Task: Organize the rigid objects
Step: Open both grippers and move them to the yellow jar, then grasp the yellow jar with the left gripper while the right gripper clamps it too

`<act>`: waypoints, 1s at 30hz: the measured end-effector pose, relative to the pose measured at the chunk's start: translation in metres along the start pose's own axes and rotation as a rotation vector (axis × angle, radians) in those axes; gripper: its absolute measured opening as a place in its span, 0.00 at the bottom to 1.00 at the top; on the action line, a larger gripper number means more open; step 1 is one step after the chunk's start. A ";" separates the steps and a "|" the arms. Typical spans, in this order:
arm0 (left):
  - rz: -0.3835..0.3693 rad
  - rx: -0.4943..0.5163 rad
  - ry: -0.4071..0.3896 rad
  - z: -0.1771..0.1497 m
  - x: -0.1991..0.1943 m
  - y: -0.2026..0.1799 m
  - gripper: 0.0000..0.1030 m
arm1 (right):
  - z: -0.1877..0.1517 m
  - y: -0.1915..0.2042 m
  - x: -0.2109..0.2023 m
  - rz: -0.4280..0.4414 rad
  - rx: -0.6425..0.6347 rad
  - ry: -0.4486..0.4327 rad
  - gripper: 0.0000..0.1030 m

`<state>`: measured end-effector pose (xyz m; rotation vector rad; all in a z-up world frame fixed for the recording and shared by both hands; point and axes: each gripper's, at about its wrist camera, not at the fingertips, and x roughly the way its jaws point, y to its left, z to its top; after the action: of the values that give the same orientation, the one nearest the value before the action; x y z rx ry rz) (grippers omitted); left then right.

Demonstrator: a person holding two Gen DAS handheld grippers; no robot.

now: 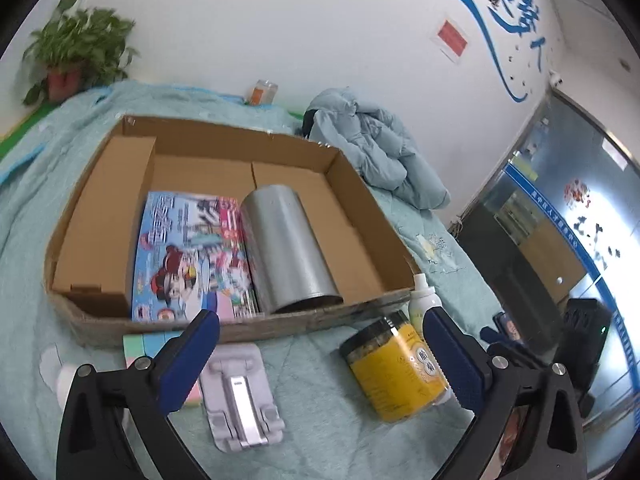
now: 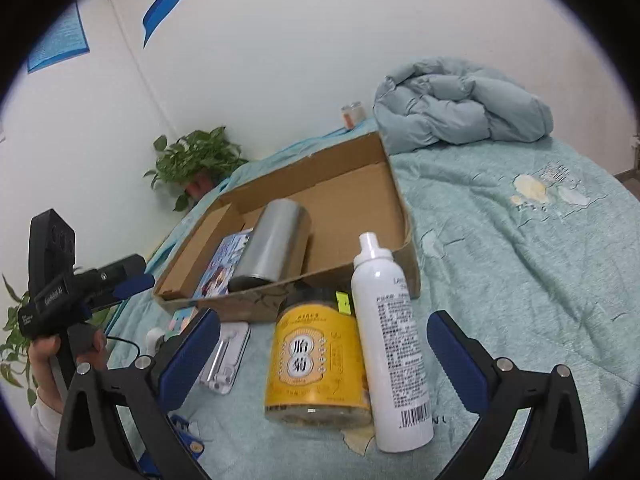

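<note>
both grippers spread wide and empty over a bed with a part-filled cardboard box.

the cardboard box [image 1: 224,148] lies on the teal bedspread [image 2: 520,264] and holds a silver cylinder [image 1: 286,254] on its side beside a cartoon-cover book [image 1: 192,256]. in front of the box stand a yellow-labelled jar [image 2: 316,364] printed "胎菊" and a white spray bottle [image 2: 390,344] with fine print and a barcode, touching. a grey folding stand [image 1: 240,396] lies nearby. left gripper [image 1: 320,360] and right gripper [image 2: 324,360] hold nothing. wall lettering is too blurred to read.
</note>
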<state>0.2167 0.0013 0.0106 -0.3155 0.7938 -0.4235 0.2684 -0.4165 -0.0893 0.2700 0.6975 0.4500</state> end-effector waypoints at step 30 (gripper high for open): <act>-0.160 -0.024 0.320 -0.041 0.102 -0.021 0.94 | -0.044 0.015 0.053 0.165 0.111 0.302 0.76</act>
<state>0.2454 -0.0702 -0.0704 -0.3390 1.0909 -0.6246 0.2704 -0.3737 -0.1452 0.3707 1.0015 0.6176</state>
